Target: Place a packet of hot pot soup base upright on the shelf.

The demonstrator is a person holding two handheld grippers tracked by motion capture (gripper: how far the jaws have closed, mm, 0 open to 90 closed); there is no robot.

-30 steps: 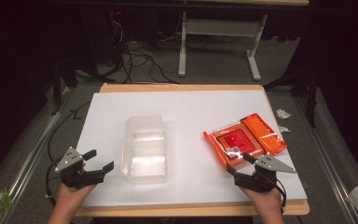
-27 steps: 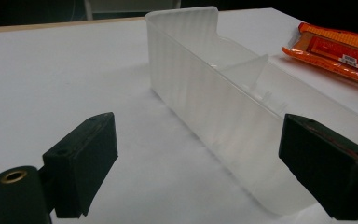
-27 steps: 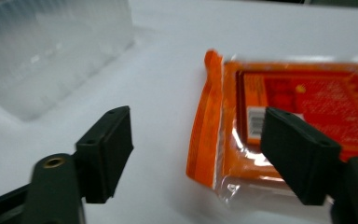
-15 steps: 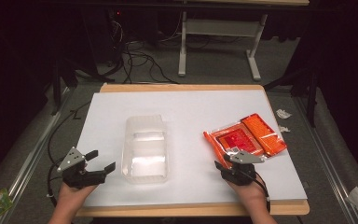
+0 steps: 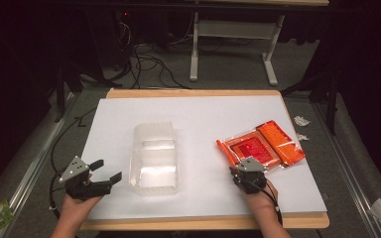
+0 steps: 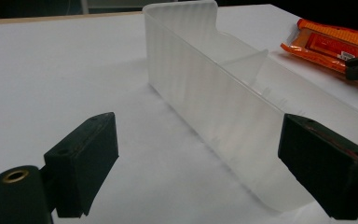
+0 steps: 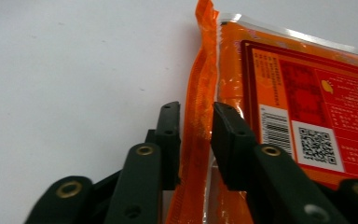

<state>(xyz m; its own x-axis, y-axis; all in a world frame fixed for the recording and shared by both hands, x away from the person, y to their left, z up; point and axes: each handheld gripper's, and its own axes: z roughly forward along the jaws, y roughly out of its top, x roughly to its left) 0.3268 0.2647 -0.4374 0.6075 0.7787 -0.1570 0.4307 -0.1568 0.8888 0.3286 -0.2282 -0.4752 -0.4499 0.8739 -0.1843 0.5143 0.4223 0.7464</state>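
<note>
Seen from the high view, a thin orange sachet strip (image 5: 226, 153) lies at the 9 o'clock edge of a cluster of orange snack packets (image 5: 265, 146) on the white table (image 5: 203, 111), at 3 o'clock from a clear plastic bin (image 5: 154, 157). The right gripper (image 5: 236, 171) is set at the strip's near end; the left gripper (image 5: 106, 171) is held at 9 o'clock of the bin, apart from it.

In the left gripper view, the jaws are spread wide and empty, with the bin's translucent wall (image 6: 214, 98) lying ahead toward 1 o'clock.

In the right gripper view, the strip (image 7: 200, 116) is bracketed by the two jaws, which stand close on either side with a sliver of gap visible, so a firm pinch is not yet judged made. The strip is judged light, limp and glossy, likely to slip and droop; a hold across its crimped near end is favoured, clear of the flat packet (image 7: 303, 107) at 3 o'clock.
</note>
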